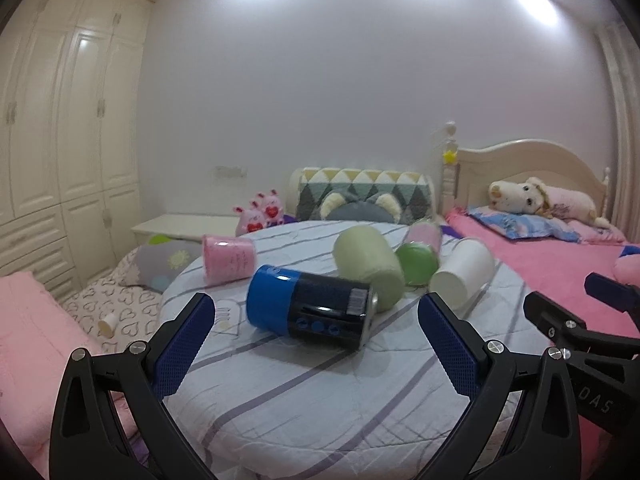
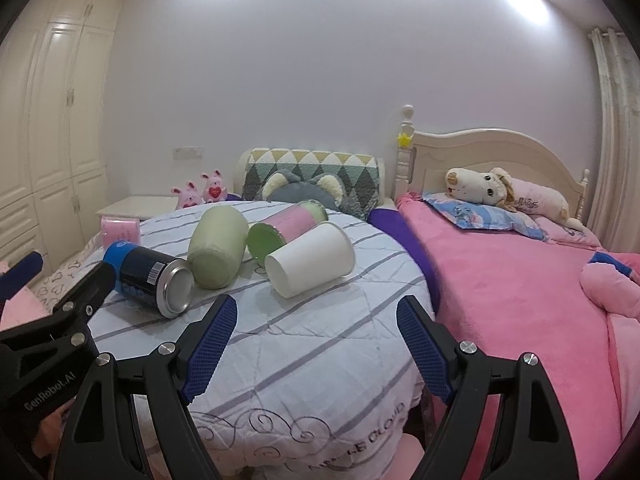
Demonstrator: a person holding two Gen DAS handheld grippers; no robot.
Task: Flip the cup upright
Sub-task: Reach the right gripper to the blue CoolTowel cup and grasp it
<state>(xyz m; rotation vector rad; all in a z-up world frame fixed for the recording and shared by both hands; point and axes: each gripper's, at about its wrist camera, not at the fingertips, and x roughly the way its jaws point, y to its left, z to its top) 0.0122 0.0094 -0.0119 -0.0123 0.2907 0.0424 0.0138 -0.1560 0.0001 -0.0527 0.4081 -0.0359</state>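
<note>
"GenRobot.AI" on left gripper (image 2: 18, 280); "DAS" on right gripper (image 1: 600, 292)

The white cup (image 2: 310, 259) lies on its side (mouth turned away) beside the pale green cup (image 2: 218, 252).

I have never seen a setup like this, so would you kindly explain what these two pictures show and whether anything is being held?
A person holds two hand grippers, each with a fisheye camera looking along its fingers. One picture comes from the left gripper, the other from the right gripper. Both are open and hold nothing. Ahead is a round table under a striped cloth. Lying on their sides there: a blue can, a pale green cup, a white cup, a pink cup and a pink jar with a green lid. A pink bed stands alongside.
</note>
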